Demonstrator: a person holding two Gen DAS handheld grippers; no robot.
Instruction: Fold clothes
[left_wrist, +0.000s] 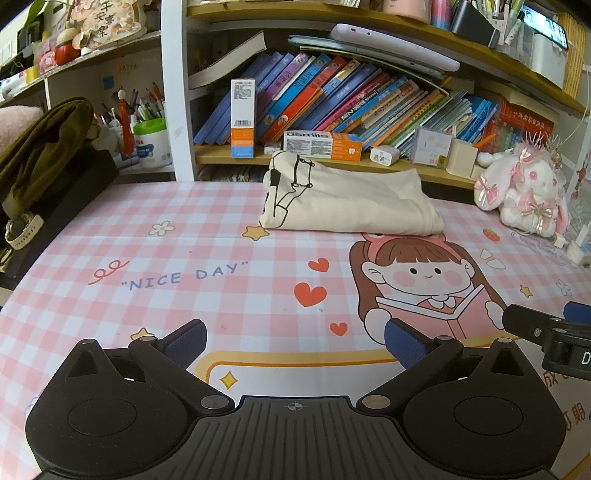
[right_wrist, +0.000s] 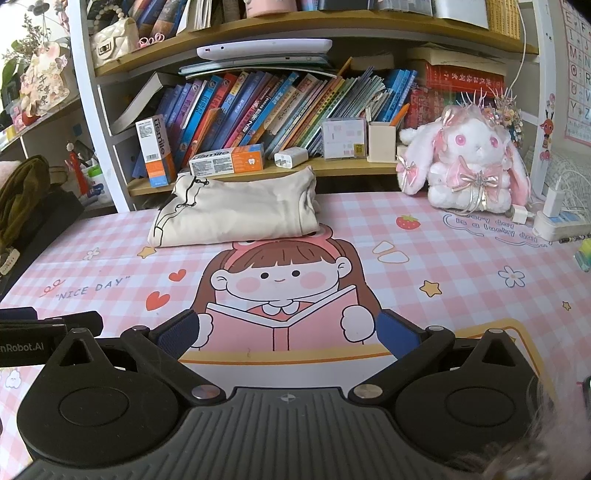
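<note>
A cream garment (left_wrist: 347, 199) with a black line drawing lies folded in a compact bundle at the back of the pink checked desk mat (left_wrist: 207, 236), against the bookshelf. It also shows in the right wrist view (right_wrist: 236, 212). My left gripper (left_wrist: 295, 341) is open and empty, low over the near part of the mat, well short of the garment. My right gripper (right_wrist: 288, 332) is open and empty, beside the left one, over the cartoon girl print. The right gripper's tip shows at the right edge of the left wrist view (left_wrist: 546, 328).
A bookshelf (left_wrist: 332, 162) with leaning books and small boxes runs along the back. A white and pink plush rabbit (right_wrist: 469, 162) sits at the back right, with a power strip and chargers (right_wrist: 554, 218) beside it. An olive cloth and a watch (left_wrist: 22, 229) lie at the left.
</note>
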